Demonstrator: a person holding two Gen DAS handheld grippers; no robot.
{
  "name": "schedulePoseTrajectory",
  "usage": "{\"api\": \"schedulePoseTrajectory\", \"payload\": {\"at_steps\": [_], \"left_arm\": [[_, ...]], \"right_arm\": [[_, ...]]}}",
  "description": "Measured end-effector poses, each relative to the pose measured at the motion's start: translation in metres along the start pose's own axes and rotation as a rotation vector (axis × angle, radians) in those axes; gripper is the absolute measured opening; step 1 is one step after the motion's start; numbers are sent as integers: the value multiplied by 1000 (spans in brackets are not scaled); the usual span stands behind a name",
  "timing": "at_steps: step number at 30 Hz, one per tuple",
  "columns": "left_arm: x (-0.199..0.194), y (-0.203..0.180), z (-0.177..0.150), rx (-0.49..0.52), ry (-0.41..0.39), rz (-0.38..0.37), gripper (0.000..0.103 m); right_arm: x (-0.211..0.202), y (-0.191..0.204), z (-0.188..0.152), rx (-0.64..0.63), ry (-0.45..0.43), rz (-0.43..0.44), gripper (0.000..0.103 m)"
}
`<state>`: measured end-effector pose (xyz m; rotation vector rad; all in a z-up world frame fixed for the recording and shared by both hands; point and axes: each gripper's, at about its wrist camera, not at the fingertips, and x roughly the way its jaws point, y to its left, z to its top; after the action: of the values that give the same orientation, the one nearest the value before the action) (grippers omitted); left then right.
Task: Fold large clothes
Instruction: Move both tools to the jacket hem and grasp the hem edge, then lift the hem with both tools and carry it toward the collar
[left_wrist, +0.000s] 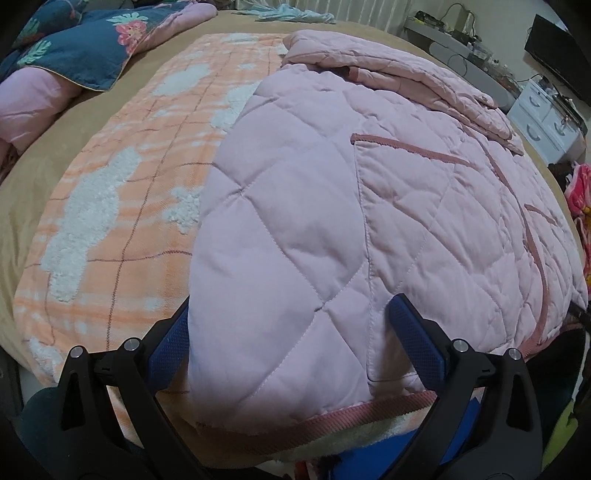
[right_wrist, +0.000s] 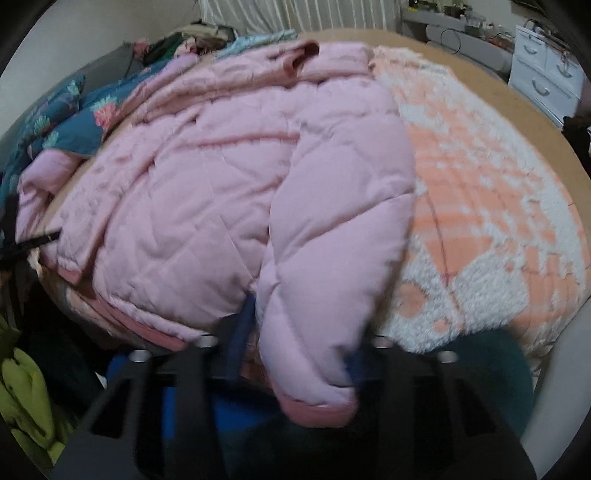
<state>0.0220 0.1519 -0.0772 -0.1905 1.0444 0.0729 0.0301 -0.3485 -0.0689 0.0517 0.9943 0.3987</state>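
Left wrist view: pink quilted jacket (left_wrist: 332, 206) spread flat on an orange-and-white blanket (left_wrist: 122, 206), hem at the near edge, collar at the far end.
Left tongs (left_wrist: 288, 332): jaws wide apart, one blue pad on each side of the near hem corner; no clear pinch on the cloth, so apparently holding nothing.
Right wrist view: blurred; jacket sleeve (right_wrist: 332, 258) hanging toward the camera, cuff nearest.
Right tongs (right_wrist: 299, 332): closed most of the way around the sleeve just above the cuff, blue pads against the padding on both sides, so gripping it.
Jacket position: on the blanket, near edge of the bed (left_wrist: 37, 177), body to the left in the right view, bare blanket to its right.
Risk, slip: thick slick padding likely to squeeze out of a narrow grip if pulled fast.
Risk, drag: lifting the sleeve with the hem unheld likely to tug the whole jacket and bunch the blanket under it.
Risk, uneven fold: puffy sleeve likely to spring back open once laid across.
Surface: soft bed with tan sheet, yielding under pressure.
Room: floral pillow (left_wrist: 77, 48) far left, white drawers (left_wrist: 546, 122) far right, green cloth (right_wrist: 26, 398) heaped near left.
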Motion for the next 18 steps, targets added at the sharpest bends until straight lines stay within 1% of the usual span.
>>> {"api": "schedulePoseTrajectory", "payload": {"at_steps": [1,3,6,7,8,9,10,11,12,13,14,15,17,18], "left_arm": [[-1,1,0,-4,-3,-7,94],[-2,-1,0,0,-7,-16,94],[-3,-5,-1,18,-10,-12,88],[-4,-7,-1,26,-13,-12,85],[-5,-8,-1,34,-15,-12,79],[-7,-11,-1,47,-19,-5,76],[-8,-13,-2,55,-22,1,68],[-10,-15,-2,69,-29,7,57],[-12,-17,-2,74,-36,16,51],[-13,-18,-2,79,-43,24,41],[-14,-18,-3,81,-46,25,33],[-16,-17,-2,77,-52,18,31],[-20,-15,0,73,-66,7,19],[-22,-15,1,74,-75,3,17]], "right_arm": [[-3,0,3,5,-16,5,26],[-15,4,9,7,-73,23,23],[-27,9,19,4,-136,39,21],[-32,10,24,8,-163,52,21],[-37,11,28,13,-186,62,21],[-39,12,30,17,-200,66,21],[-42,13,34,22,-218,74,21],[-44,13,36,25,-230,78,21],[-48,14,37,29,-240,80,21],[-50,14,39,36,-252,87,21],[-51,12,40,51,-258,97,20],[-53,10,41,75,-262,111,20],[-56,8,43,93,-275,112,20],[-57,9,43,96,-280,112,20]]}}
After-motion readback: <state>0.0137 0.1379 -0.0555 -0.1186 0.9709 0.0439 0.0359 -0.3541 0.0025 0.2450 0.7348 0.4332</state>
